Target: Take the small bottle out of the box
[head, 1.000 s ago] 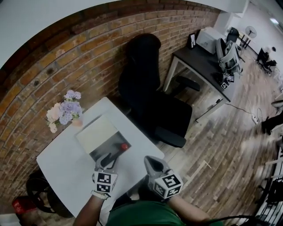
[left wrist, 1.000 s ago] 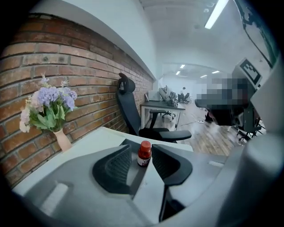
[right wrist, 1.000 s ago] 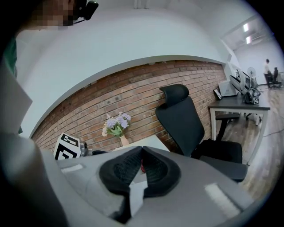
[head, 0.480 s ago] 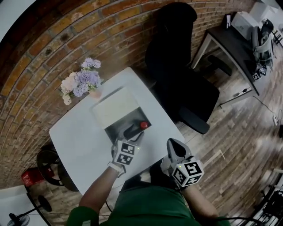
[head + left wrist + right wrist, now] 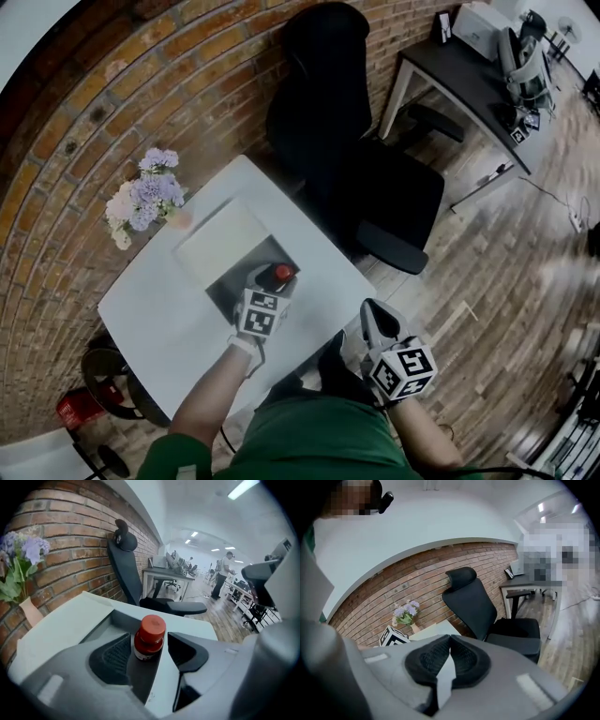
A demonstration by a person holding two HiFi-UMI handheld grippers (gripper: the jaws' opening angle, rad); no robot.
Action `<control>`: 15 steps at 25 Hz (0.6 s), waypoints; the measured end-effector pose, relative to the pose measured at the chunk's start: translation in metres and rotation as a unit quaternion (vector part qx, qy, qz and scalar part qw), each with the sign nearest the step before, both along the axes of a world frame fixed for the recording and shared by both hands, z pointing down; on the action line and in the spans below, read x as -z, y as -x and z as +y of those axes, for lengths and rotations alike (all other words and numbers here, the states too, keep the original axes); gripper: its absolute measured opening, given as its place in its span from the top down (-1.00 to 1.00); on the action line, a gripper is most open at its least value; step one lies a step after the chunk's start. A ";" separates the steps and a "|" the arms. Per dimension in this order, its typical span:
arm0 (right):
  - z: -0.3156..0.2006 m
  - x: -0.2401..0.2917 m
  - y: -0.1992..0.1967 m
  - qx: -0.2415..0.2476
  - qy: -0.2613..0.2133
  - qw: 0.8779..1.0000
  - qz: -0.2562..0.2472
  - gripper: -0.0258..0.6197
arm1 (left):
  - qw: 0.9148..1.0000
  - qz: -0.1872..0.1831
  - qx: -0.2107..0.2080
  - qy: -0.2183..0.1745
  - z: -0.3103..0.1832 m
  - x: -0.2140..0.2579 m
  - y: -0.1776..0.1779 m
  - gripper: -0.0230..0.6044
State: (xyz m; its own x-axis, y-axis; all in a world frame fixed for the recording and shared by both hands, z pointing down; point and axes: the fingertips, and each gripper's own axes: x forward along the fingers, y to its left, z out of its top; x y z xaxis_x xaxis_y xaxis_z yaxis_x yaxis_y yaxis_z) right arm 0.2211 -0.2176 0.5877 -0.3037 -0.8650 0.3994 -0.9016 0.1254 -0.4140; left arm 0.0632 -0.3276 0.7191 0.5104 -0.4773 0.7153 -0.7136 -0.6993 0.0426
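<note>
Small bottle (image 5: pixel 150 637) with a red cap stood upright on the dark floor of the open box (image 5: pixel 217 286), and I had it straight ahead in the left gripper view. The left gripper (image 5: pixel 270 279) was dipped into the box with its jaws spread wide. They had just been opening, and the bottle sat between them. I saw a clear gap between the bottle and the jaw on the right of that view. The other pad lay so close beside the glass that I could not tell whether it touched. Nothing was gripped.

From the head view I made out only the red cap past the gripper's marker cube, which hid the rest of the bottle and much of the box floor. The pale label on the bottle was too small for me to read. A pale flat panel (image 5: pixel 217 242) lay against the box's far side, but I could not tell whether it was the lid.

The right gripper (image 5: pixel 450 641) hung off the near edge of the white table (image 5: pixel 150 319), its pads meeting at the tips with nothing between them. Flowers (image 5: pixel 142 195) stood near the brick wall, and a black office chair (image 5: pixel 342 159) sat beyond the table.
</note>
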 end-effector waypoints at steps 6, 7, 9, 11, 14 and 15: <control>0.020 -0.002 -0.006 -0.026 0.009 1.000 -0.008 0.91 | 0.995 0.060 0.040 0.076 -0.006 -0.012 -0.002 0.13; 0.023 -0.002 -0.006 -0.029 0.009 0.999 -0.008 0.91 | 0.993 0.067 0.043 0.085 -0.006 -0.012 -0.001 0.13; 0.029 0.000 -0.005 -0.035 0.009 0.999 -0.009 0.91 | 0.992 0.073 0.044 0.091 -0.006 -0.011 -0.001 0.14; 0.033 0.002 -0.004 -0.039 0.007 0.999 -0.009 0.91 | 0.991 0.082 0.050 0.097 -0.008 -0.010 0.001 0.14; 0.038 0.005 0.000 -0.043 0.005 0.999 -0.007 0.91 | 0.985 0.108 0.075 0.110 -0.012 -0.008 0.009 0.18; 0.040 0.006 0.001 -0.044 0.004 0.999 -0.005 0.91 | 0.983 0.115 0.082 0.114 -0.013 -0.008 0.012 0.19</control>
State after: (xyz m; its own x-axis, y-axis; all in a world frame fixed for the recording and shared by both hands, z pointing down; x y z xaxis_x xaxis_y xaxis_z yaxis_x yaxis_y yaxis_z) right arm 0.2203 -0.1776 0.5813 -0.2302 -0.8856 0.4033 -0.9044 0.0418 -0.4245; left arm 0.0512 -0.3407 0.7271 0.6008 -0.4071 0.6880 -0.7693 -0.5284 0.3592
